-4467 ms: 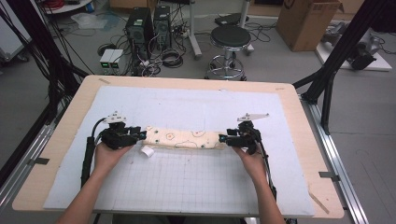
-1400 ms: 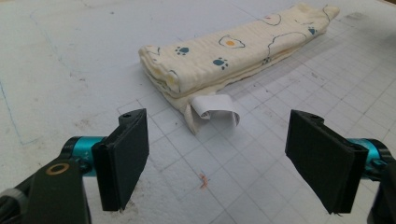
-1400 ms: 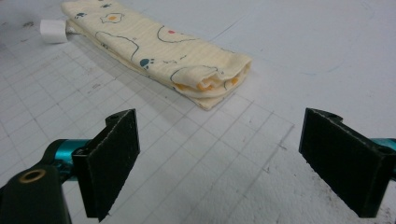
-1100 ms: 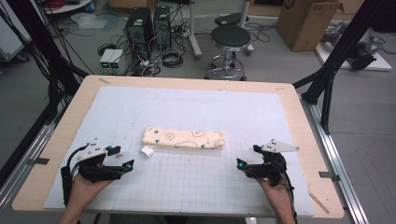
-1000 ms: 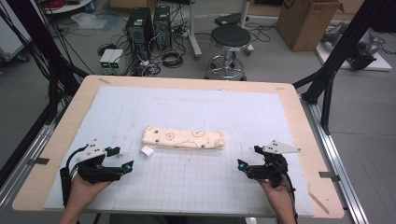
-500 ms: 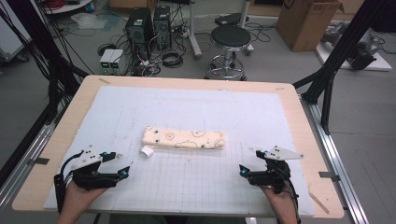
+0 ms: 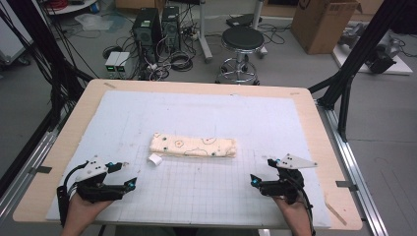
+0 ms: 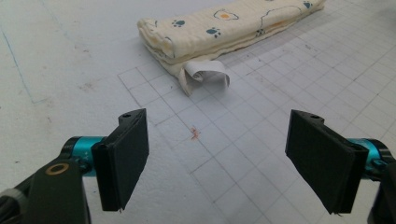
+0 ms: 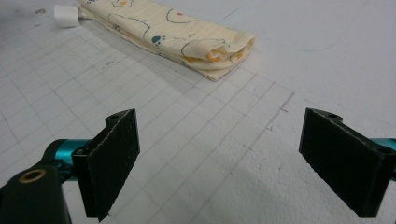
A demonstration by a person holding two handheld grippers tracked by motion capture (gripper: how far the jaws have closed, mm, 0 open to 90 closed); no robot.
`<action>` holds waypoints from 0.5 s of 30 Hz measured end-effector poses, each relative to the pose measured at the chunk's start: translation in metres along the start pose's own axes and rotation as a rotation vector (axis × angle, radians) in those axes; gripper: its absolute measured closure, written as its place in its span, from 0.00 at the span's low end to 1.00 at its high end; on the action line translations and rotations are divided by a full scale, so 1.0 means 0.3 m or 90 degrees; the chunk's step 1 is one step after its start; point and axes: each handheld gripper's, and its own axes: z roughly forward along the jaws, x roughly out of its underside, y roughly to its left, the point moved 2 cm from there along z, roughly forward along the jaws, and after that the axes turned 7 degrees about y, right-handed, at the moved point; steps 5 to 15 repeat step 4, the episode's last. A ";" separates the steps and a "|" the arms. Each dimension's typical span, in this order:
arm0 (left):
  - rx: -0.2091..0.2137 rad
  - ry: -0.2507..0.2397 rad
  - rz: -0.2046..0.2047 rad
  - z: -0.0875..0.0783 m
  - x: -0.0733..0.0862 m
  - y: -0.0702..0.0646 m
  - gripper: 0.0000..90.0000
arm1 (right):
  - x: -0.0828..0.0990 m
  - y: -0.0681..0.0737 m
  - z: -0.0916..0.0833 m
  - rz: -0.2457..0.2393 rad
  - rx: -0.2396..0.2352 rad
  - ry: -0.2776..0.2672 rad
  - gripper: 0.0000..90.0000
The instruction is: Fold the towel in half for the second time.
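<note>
- Left gripper (image 7: 129, 175): jaws spread wide, nothing between them, low at the near-left of the folded cloth (image 7: 193, 146) and well apart from it.
- Right gripper (image 7: 260, 175): jaws just as wide, empty, near-right of the cloth, also well apart.
- The cloth, cream with paw prints, lies flat mid-mat (image 7: 246, 118), folded into a long strip.
- A white tag (image 7: 155, 159) curls out at the cloth's left end, touching it.

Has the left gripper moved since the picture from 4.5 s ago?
Yes. The left gripper was then at the left end of the folded cloth; now it is apart from it, nearer the table's near edge, jaws open.
</note>
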 end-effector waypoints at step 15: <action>0.001 -0.001 -0.003 0.004 -0.001 -0.001 0.24 | 0.001 -0.005 0.001 0.001 0.004 -0.002 0.13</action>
